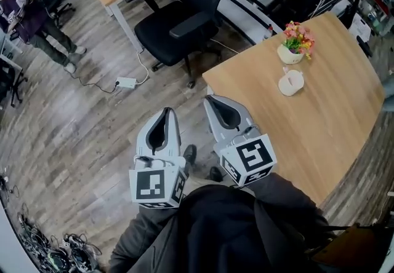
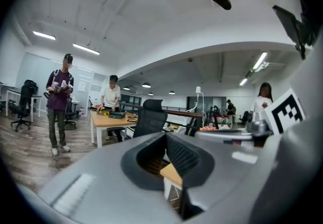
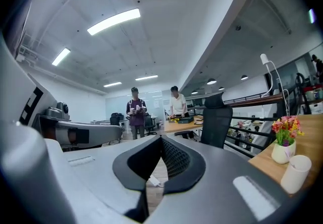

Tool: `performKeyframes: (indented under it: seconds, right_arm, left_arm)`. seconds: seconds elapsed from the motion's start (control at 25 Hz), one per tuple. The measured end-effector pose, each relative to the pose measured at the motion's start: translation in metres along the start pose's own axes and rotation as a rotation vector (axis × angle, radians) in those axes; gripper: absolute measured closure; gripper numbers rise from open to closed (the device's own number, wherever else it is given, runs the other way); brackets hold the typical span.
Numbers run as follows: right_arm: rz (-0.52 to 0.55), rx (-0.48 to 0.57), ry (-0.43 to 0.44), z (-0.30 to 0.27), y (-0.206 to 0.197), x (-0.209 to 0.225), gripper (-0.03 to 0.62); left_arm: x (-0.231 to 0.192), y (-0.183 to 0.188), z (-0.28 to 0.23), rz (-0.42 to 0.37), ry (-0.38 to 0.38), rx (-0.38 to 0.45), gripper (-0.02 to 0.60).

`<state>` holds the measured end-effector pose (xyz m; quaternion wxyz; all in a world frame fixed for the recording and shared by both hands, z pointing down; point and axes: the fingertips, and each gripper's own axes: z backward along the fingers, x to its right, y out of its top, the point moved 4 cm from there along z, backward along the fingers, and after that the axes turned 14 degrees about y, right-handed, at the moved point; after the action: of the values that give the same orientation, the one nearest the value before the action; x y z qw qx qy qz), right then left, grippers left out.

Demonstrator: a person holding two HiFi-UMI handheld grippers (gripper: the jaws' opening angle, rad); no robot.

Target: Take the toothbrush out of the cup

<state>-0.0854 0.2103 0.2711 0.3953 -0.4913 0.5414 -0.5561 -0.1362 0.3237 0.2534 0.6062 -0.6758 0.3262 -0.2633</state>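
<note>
Cup first: the small white cup [image 1: 290, 83] stands on the light wooden counter [image 1: 332, 124], ahead and to the right of my right gripper [image 1: 211, 102], with a cream pot of pink and yellow flowers [image 1: 296, 44] just beyond it. A pale stub at its rim looks like the toothbrush [image 1: 285, 71], roughly upright, though too small to be sure. Both pairs of jaws are pressed together, empty. My left gripper [image 1: 166, 113] hangs farther off, over the floor [image 1: 74, 142], so I judge the right one nearer.

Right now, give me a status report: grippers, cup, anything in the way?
Left gripper shut, empty. Right gripper shut, empty. Cup on table beside flowers, untouched, well ahead of both. Nothing between.
</note>
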Motion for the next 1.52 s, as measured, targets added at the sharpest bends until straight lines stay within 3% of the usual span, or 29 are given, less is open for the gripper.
performKeyframes:
  seconds: [0.28,0.48,0.92,1.12,1.32,1.52]
  right_arm:
    - [-0.006,0.008,-0.152,-0.032,0.008,0.036,0.592]
    - [-0.020,0.007,-0.309,-0.033,0.006,0.062,0.592]
    - [-0.082,0.041,-0.800,0.054,-0.009,0.083,0.592]
    - [-0.111,0.064,-0.966,0.108,-0.009,0.089,0.592]
    - [-0.138,0.091,-1.078,0.143,-0.018,0.101,0.592]
    - [-0.140,0.118,-1.067,0.151,-0.018,0.130,0.592]
  left_arm:
    - [-0.002,0.012,-0.074,-0.013,-0.171,-0.010,0.574]
    - [0.011,0.008,-0.114,-0.014,-0.324,-0.031,0.574]
    - [0.116,-0.004,-0.133,-0.075,-0.831,-0.084,0.574]
    - [0.173,-0.008,-0.120,-0.101,-0.998,-0.103,0.574]
    - [0.218,-0.015,-0.116,-0.143,-1.115,-0.122,0.574]
    - [0.242,-0.015,-0.132,-0.169,-1.111,-0.116,0.574]
